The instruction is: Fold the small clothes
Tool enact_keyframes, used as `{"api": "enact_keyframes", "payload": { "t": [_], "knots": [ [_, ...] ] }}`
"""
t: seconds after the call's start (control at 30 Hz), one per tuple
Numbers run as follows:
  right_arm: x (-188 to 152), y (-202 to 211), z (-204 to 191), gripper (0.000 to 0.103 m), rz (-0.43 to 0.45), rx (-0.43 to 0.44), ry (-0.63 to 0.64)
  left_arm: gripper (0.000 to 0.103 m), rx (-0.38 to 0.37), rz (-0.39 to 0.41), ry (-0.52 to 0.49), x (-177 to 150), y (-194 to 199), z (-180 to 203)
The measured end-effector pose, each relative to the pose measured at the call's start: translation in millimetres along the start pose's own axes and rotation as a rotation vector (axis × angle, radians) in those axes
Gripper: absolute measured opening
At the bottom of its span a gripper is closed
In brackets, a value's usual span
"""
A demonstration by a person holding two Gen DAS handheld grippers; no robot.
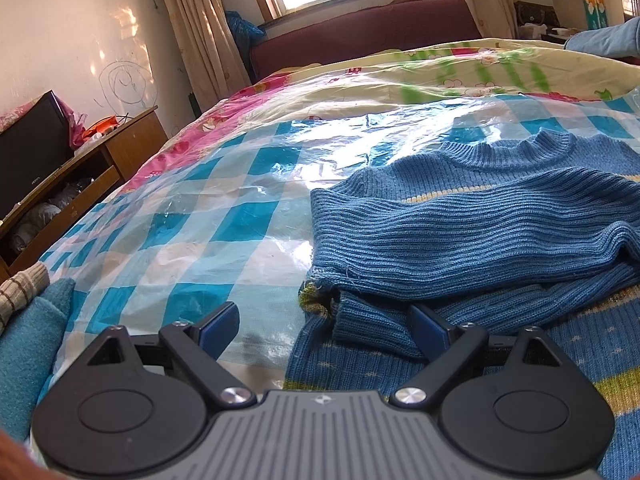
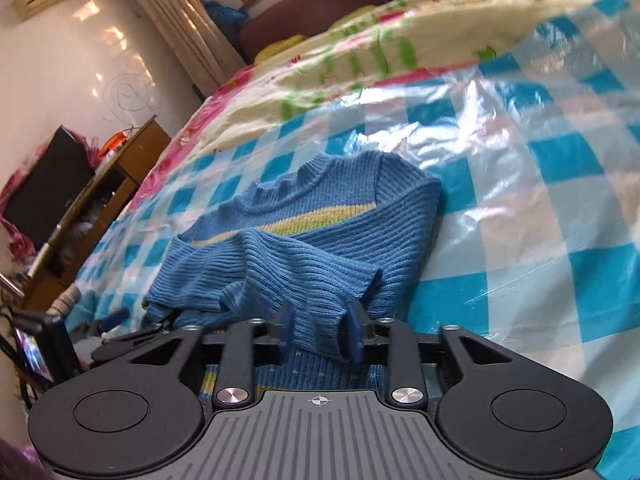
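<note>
A small blue knit sweater (image 1: pixel 480 232) with yellow stripes lies on the blue-and-white checkered plastic sheet (image 1: pixel 192 216) on the bed, both sleeves folded across its chest. My left gripper (image 1: pixel 324 330) is open at the sweater's left lower edge, with a sleeve cuff (image 1: pixel 360 320) lying between its fingers. In the right wrist view the sweater (image 2: pixel 312 232) lies ahead. My right gripper (image 2: pixel 320 336) is partly closed around the other sleeve's cuff (image 2: pixel 320 320), which lies between its blue pads. The left gripper (image 2: pixel 116 320) shows at the sweater's left edge.
A floral quilt (image 1: pixel 400 76) covers the far bed, with a maroon headboard (image 1: pixel 360 32) and window behind. A wooden TV stand (image 1: pixel 80 176) stands left of the bed. Teal and striped clothes (image 1: pixel 28 320) lie at the near left.
</note>
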State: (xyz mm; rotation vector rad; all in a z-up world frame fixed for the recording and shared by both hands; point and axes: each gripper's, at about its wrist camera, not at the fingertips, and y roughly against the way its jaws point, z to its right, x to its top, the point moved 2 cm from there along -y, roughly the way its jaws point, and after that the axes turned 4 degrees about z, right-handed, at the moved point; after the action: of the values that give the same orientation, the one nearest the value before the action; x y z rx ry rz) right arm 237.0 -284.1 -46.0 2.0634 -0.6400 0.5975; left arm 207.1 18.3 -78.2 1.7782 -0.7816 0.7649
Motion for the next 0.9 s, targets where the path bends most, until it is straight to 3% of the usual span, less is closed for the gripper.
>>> {"api": "enact_keyframes", "payload": {
  "t": [0.23,0.33,0.4,0.43,0.63,0.7,0.8,0.9],
  "knots": [
    [15.3,-14.8,13.1,0.04,0.02,0.064,-0.127,0.096,-0.003,-0.001,0.005,-0.2,-0.3,0.2],
    [21.0,-26.2,23.3,0.04,0.001,0.051,-0.191,0.096,-0.004,-0.001,0.006,-0.3,-0.5,-0.1],
    [23.0,-31.9,29.2,0.024,-0.005,0.02,-0.229,0.096,-0.006,0.0,0.008,-0.6,-0.8,-0.5],
    [24.3,-33.0,29.7,0.012,-0.004,0.008,-0.237,0.096,-0.006,0.001,0.01,-0.7,-0.6,-0.9],
    [41.9,-15.0,12.1,0.007,0.15,0.044,-0.186,0.096,0.02,0.047,0.062,1.2,6.8,-10.1],
    [45.7,-14.4,9.1,0.007,0.178,-0.004,-0.133,0.096,0.019,0.027,0.062,1.1,2.9,-10.7],
    [42.3,-31.6,10.6,0.011,0.112,-0.148,-0.039,0.096,0.02,0.002,0.038,-1.1,-1.7,-7.5],
    [35.8,-32.6,9.6,0.013,0.096,-0.197,-0.011,0.096,0.017,0.001,0.032,-0.7,-0.2,-7.9]
  ]
}}
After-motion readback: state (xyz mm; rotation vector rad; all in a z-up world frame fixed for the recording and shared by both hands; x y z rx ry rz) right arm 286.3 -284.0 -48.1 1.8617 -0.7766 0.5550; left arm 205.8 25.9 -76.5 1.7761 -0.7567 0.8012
